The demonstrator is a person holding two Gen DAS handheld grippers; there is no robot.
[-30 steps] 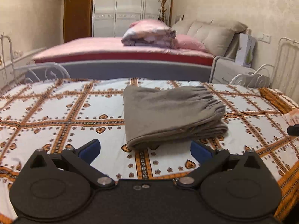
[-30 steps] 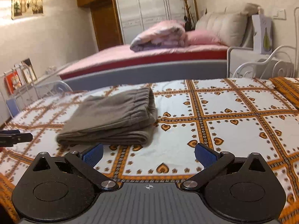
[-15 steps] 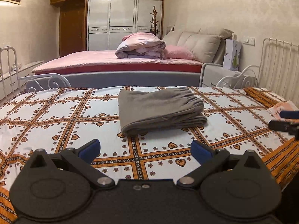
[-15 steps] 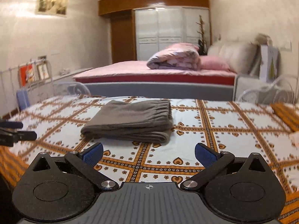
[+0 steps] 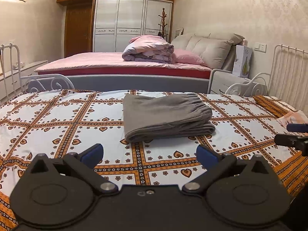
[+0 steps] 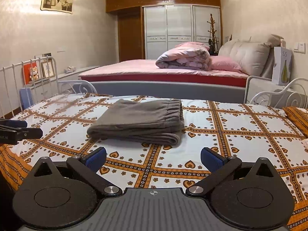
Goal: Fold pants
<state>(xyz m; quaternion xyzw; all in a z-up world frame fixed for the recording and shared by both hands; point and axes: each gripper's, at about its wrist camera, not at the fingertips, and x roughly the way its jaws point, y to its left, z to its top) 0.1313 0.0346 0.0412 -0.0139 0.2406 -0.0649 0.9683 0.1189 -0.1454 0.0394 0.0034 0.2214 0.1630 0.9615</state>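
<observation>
The grey pants (image 5: 165,115) lie folded in a thick stack in the middle of the patterned bedspread (image 5: 57,127), elastic waistband to the right. They also show in the right wrist view (image 6: 140,121). My left gripper (image 5: 149,153) is open and empty, held back from the pants near the bed's front edge. My right gripper (image 6: 153,156) is open and empty too, equally far back. Each gripper shows at the side of the other's view: the right one (image 5: 292,134) and the left one (image 6: 17,130).
White metal bed rails stand at the left (image 6: 28,80) and right (image 5: 284,67). A pink bed (image 5: 119,65) with a rolled quilt (image 5: 148,48) lies beyond. A white box (image 5: 241,61) sits on a nightstand. An orange pillow (image 6: 298,117) lies at the right.
Both grippers have pulled back and risen away from the folded pants, which now look smaller and farther. The pants have not moved. Both stay open.
</observation>
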